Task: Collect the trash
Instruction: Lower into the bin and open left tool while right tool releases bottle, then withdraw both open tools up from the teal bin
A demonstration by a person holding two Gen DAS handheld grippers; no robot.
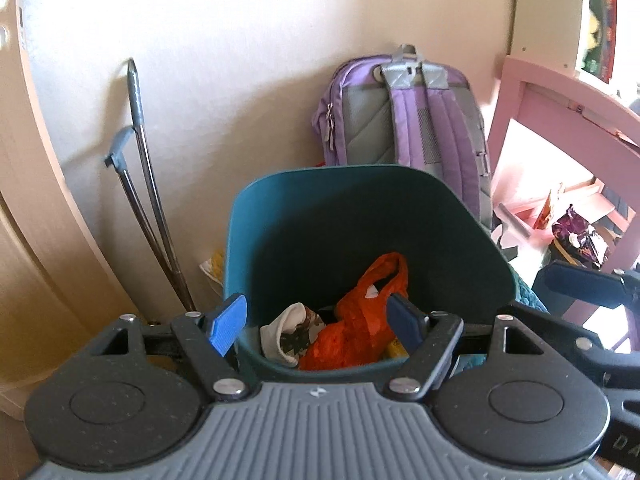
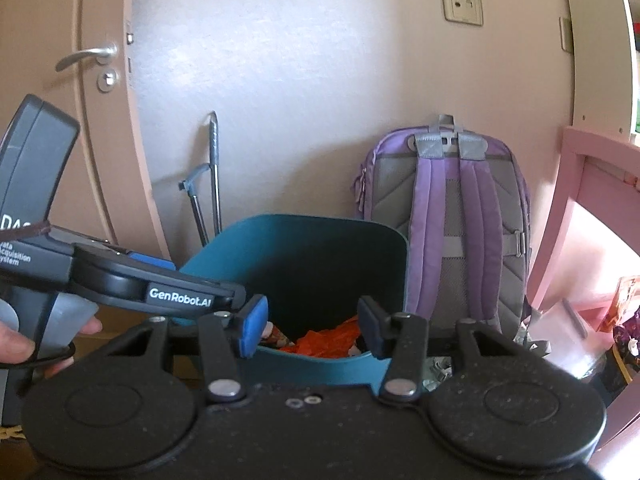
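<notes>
from the left wrist, the left gripper (image 1: 316, 322) stood spread and empty above the teal bin (image 1: 360, 184), where an orange bag (image 1: 360, 312) and crumpled cloth (image 1: 288, 332) lay; dropping lower risked clipping the rim. from the right wrist, the right gripper (image 2: 310, 328) gaped empty too, the purple backpack (image 2: 448, 216) crowding the bin's (image 2: 304, 240) far side.

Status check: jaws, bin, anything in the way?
Left gripper and right gripper: jaws open, empty. Orange bag and crumpled cloth lie inside the teal bin. Nothing blocks the bin mouth.
</notes>
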